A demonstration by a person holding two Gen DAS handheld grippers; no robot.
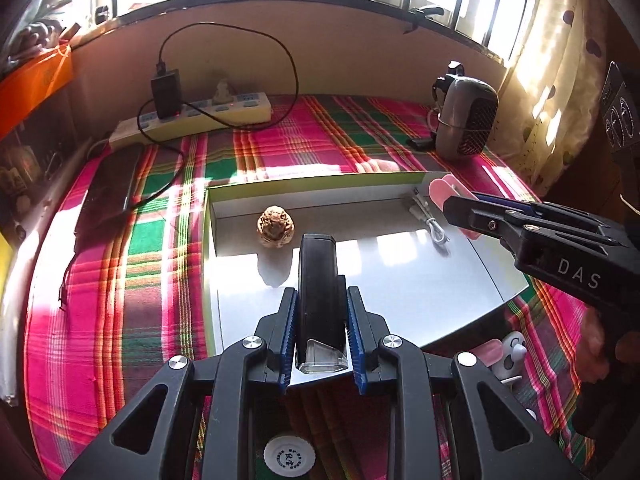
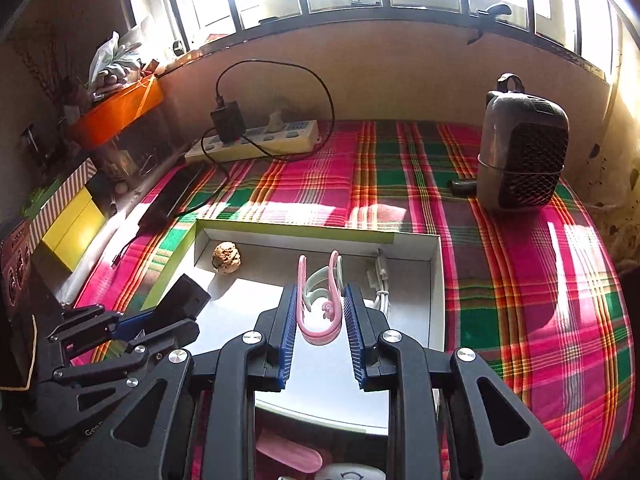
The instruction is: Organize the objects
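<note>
**Two items held over the box, a few left outside**

We take the box [image 1: 280, 196] as our landmark. Inside it, near the far wall, sits a walnut [image 1: 276, 226]; a white cable [image 1: 434, 228] lies along its far right side.

Our left gripper [image 1: 322, 328] hangs over the box's near edge, its fingers pressed on both sides of a black device [image 1: 320, 276] that points forward into the box. Our right gripper [image 2: 320, 316] is above the box's right half, its fingers brought in around pink clips [image 2: 320, 300]. The pads sit close to the clips, and we judge the hold firm, though the contact itself is hard to read.

We reckon the job is about midway: two things are in the box and two more are ready to be lowered and let go. Outside the box's near edge we still see a bottle cap [image 1: 289, 459], a pink thing [image 2: 288, 456] and a white toy [image 1: 512, 354], which probably go in too.
</note>
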